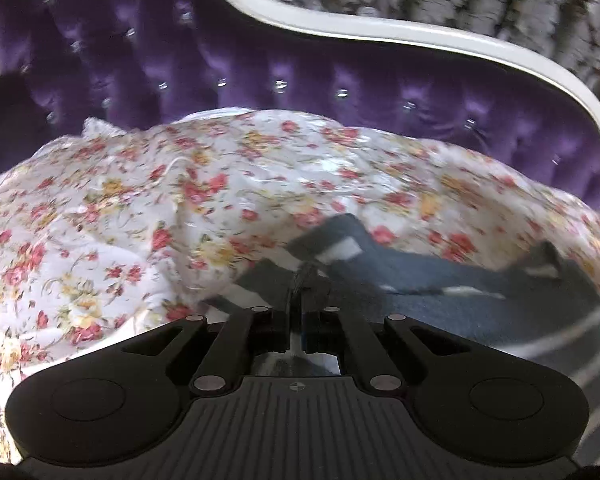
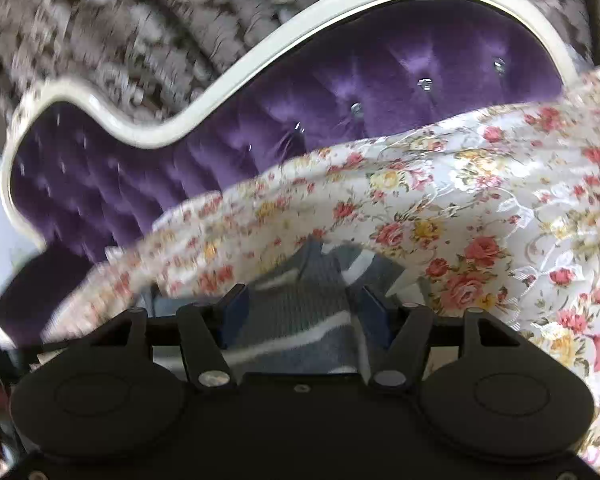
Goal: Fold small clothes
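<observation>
Left hand-held gripper (image 1: 296, 292): clenched on a fold of the grey striped garment (image 1: 440, 280), probably to anchor one edge while the rest is drawn over. Right hand-held gripper (image 2: 300, 304): spread wide, nothing pinched, striped knit lying between the blue pads (image 2: 236, 312), seemingly lined up for a second grab. Garment rumpled across the floral bedspread (image 1: 140, 208), low in both views, not yet folded flat. Beyond, purple tufted headboard (image 2: 340, 92) with white frame. Blurred throughout, so exact contact on the right hard to judge.
</observation>
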The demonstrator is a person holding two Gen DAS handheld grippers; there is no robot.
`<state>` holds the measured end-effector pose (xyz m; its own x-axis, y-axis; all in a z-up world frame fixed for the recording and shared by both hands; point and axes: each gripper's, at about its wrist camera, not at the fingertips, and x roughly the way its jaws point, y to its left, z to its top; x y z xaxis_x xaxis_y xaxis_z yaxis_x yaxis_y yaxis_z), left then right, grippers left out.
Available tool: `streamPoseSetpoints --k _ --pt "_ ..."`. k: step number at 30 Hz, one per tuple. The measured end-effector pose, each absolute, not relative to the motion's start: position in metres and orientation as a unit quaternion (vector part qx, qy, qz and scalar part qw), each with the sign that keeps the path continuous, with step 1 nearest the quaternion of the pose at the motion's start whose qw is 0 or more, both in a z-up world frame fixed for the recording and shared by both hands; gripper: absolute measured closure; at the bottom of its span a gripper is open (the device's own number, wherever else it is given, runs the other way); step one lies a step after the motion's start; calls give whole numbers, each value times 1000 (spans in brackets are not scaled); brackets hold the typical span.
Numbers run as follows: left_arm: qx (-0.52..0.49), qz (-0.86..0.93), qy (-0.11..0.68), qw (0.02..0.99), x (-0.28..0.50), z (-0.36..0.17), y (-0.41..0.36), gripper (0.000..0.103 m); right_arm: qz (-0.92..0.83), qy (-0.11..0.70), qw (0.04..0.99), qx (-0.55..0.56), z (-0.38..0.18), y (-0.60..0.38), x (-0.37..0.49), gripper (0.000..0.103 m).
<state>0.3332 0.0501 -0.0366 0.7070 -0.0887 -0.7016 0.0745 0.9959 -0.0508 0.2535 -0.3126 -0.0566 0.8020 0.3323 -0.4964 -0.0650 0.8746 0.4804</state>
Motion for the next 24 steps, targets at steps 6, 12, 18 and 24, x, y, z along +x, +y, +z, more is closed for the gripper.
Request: streamPoseSetpoints --k 6,12,18,24 --pt "6 -23 386 922 343 -49 50 94 75 350 924 132 -70 -290 259 38" --pt "59 17 388 920 343 -42 50 50 71 346 929 108 -70 -287 257 38" --pt "68 5 381 922 310 -25 42 49 73 347 929 111 -70 -287 258 37" --pt "80 -18 392 916 278 -23 25 44 73 346 929 112 -71 -287 258 37"
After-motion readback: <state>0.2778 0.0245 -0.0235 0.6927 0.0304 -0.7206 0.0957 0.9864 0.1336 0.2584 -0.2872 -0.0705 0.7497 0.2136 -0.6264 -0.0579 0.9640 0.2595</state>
